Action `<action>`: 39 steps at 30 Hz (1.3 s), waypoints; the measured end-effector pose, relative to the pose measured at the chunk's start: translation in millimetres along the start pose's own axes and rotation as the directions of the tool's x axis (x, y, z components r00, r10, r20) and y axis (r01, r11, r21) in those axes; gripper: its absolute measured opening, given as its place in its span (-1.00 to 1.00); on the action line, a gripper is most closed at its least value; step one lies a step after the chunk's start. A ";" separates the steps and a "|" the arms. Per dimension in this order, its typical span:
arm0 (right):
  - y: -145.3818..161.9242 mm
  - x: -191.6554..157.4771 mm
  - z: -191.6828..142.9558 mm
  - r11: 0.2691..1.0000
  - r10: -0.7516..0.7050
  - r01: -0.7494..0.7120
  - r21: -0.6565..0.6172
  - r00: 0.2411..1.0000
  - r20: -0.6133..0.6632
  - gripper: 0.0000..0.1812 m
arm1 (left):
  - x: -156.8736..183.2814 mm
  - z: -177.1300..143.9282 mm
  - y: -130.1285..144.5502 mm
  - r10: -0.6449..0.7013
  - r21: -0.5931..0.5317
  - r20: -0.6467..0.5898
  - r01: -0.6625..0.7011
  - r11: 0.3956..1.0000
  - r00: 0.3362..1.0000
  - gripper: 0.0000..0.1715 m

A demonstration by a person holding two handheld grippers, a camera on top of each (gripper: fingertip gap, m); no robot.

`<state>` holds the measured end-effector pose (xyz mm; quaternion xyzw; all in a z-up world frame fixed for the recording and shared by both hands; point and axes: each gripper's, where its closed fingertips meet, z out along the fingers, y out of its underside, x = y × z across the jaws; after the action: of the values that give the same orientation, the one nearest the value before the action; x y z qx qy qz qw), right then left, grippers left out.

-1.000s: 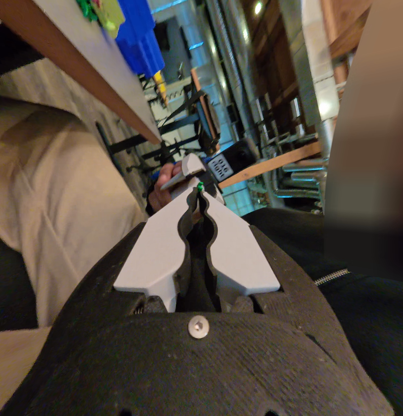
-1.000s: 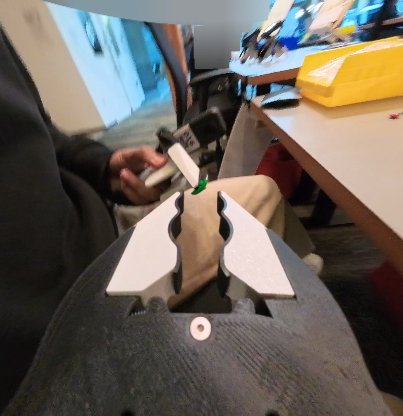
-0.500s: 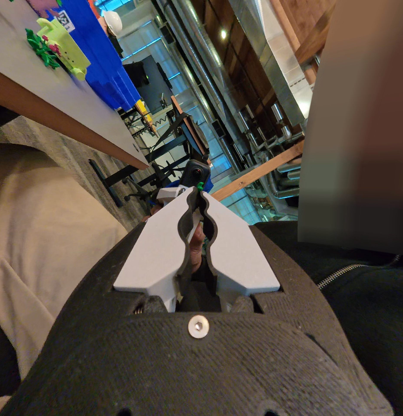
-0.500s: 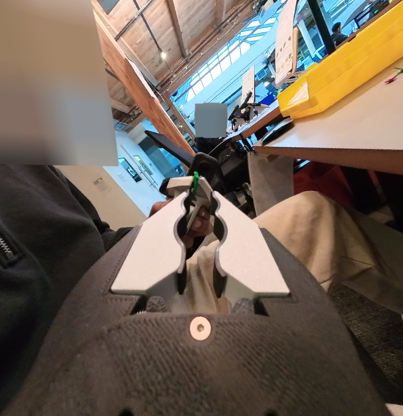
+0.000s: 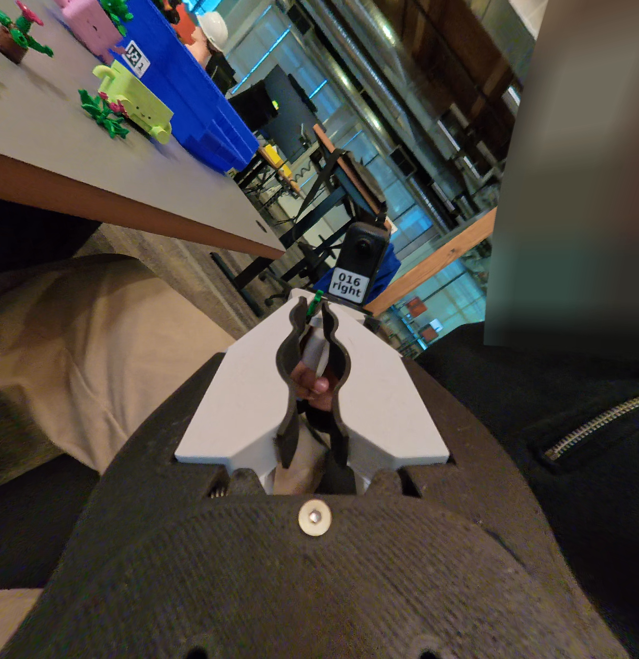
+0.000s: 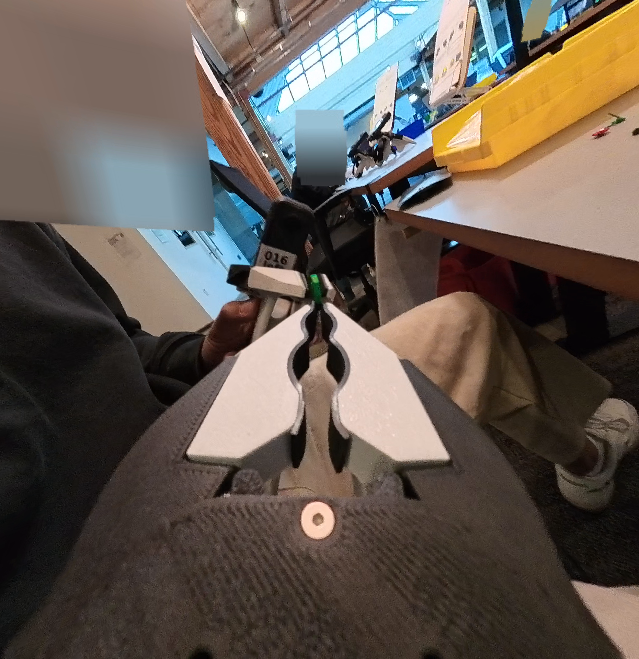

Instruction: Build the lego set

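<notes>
- The left gripper point(image 5: 314, 307) has its fingertips drawn in to a narrow slit, and a small green lego piece point(image 5: 315, 302) is pinched right at those tips, poking out just beyond them.
- In the right wrist view the right gripper point(image 6: 318, 311) is likewise closed down to a thin gap at the tips, and the same green lego piece point(image 6: 315, 287) sits directly at its tips, standing up just past them.
- The two grippers meet tip to tip around the green lego piece; the far gripper's pale fingers point(image 6: 275, 283) lie just left of the piece in the right wrist view.
- Whether the right gripper truly clamps the green lego piece or only touches it, I cannot tell.
- Both tools are held low over the person's lap, over tan trousers point(image 6: 453, 342), below the edge of the grey table point(image 5: 96, 167).
- On the table, well apart from the green lego piece, stands a lime-green lego block figure point(image 5: 136, 103) with green leaves and pink flowers point(image 5: 104, 114) just beside it.
- A blue bin point(image 5: 189, 92) stands behind that figure, and a pink lego block figure point(image 5: 93, 30) stands farther along the table.
- In the right wrist view a yellow bin point(image 6: 524, 107) rests on the table, well apart from the green lego piece.
</notes>
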<state>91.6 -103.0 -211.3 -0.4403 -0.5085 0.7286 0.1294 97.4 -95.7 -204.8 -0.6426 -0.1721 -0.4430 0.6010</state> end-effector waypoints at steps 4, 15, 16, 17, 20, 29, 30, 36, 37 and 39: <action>5.7 3.6 1.0 0.997 -0.039 0.037 -0.063 0.999 -0.027 -1.00 | -4.4 -1.0 -1.1 0.048 -0.019 0.040 -0.048 0.999 0.998 -0.98; -8.0 8.2 -4.9 0.999 0.005 -0.005 0.049 1.000 -0.004 -0.95 | -10.5 1.1 -4.6 -0.056 0.011 0.001 0.056 0.998 0.998 -1.00; -9.6 8.4 -5.4 0.998 0.016 -0.016 0.062 1.000 0.003 -0.93 | -11.0 2.0 -3.7 -0.062 0.007 -0.003 0.062 0.998 0.998 -1.00; -9.9 9.9 -5.5 0.997 0.029 -0.029 0.068 1.000 0.005 -0.92 | -11.6 2.7 -3.3 -0.065 0.006 -0.004 0.065 0.998 0.998 -1.00; -9.2 12.7 -5.8 0.994 0.070 -0.071 0.078 0.997 0.020 -0.94 | -12.0 5.2 -2.1 -0.072 -0.003 -0.014 0.072 0.997 0.997 -1.00; -6.6 22.3 -7.9 0.975 0.189 -0.198 0.104 0.977 0.094 -0.99 | -21.7 12.3 -0.9 -0.083 -0.026 -0.020 0.082 0.996 0.996 -1.00; -6.5 24.3 -8.1 0.973 0.197 -0.207 0.106 0.976 0.096 -1.00 | -23.6 13.0 -1.3 -0.081 -0.029 -0.018 0.080 0.996 0.997 -1.00; -11.8 45.4 -8.7 0.975 0.193 -0.195 0.108 0.981 0.029 -1.00 | -43.5 20.2 -12.1 -0.076 -0.050 0.014 0.077 0.996 0.997 -0.81; -18.5 51.6 -10.4 0.975 0.182 -0.182 0.130 0.983 0.008 -1.00 | -49.3 22.0 -15.8 -0.065 -0.057 0.026 0.067 0.996 0.998 -0.73; -32.9 71.3 -14.4 0.979 0.142 -0.130 0.158 0.988 -0.066 -1.00 | -63.5 25.8 -25.2 -0.026 -0.082 0.056 0.031 0.996 0.998 -0.64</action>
<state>53.0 -33.8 -220.9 -0.4907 -0.4144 0.7551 0.1320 52.9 -46.6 -235.5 -0.6764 -0.1793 -0.4405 0.5625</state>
